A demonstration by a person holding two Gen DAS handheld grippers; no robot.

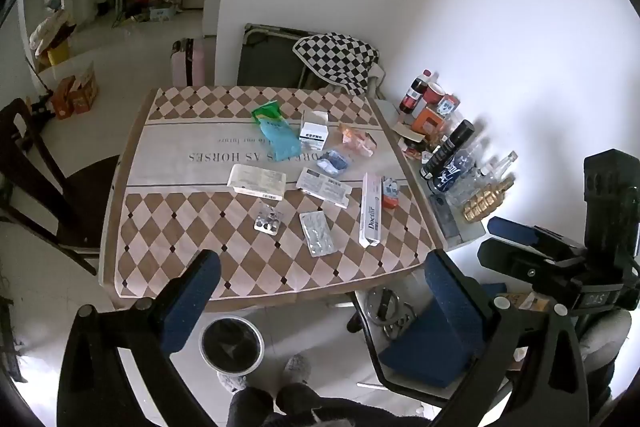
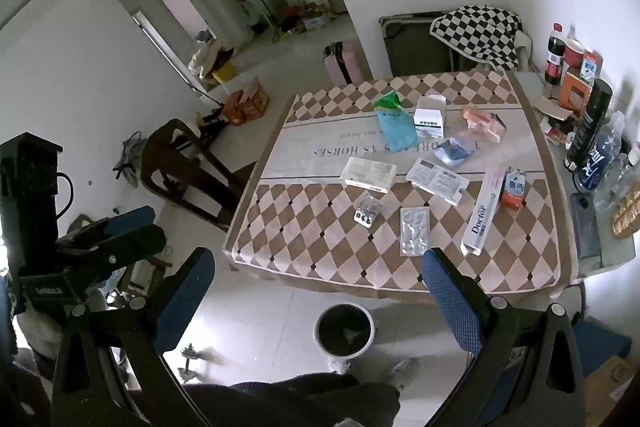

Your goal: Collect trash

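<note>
**A:** Where do you stand?

**Me:** Both my left gripper (image 1: 320,291) and right gripper (image 2: 320,287) hover with jaws spread wide and nothing between them, tilted down at the table (image 1: 132,227). The litter lies ahead of both. The bin (image 1: 231,343) sits on the floor below my fingers, just short of the table edge.

**A:** What first?

**Me:** Nearest ahead are two blister packs (image 1: 317,233) (image 1: 268,221). I judge them light, thin, crackly and flat to the cloth, so I would pinch across a short edge. The long "Doctor" box (image 1: 370,211), ahead to the right, looks like stiff card; I would take it across its narrow width near the middle.

**A:** And further off?

**Me:** The leaflets (image 1: 256,179) look limp and would slide. The blue-green pouch (image 1: 280,137) looks soft, so a crumpled fold seems the best hold.
</note>
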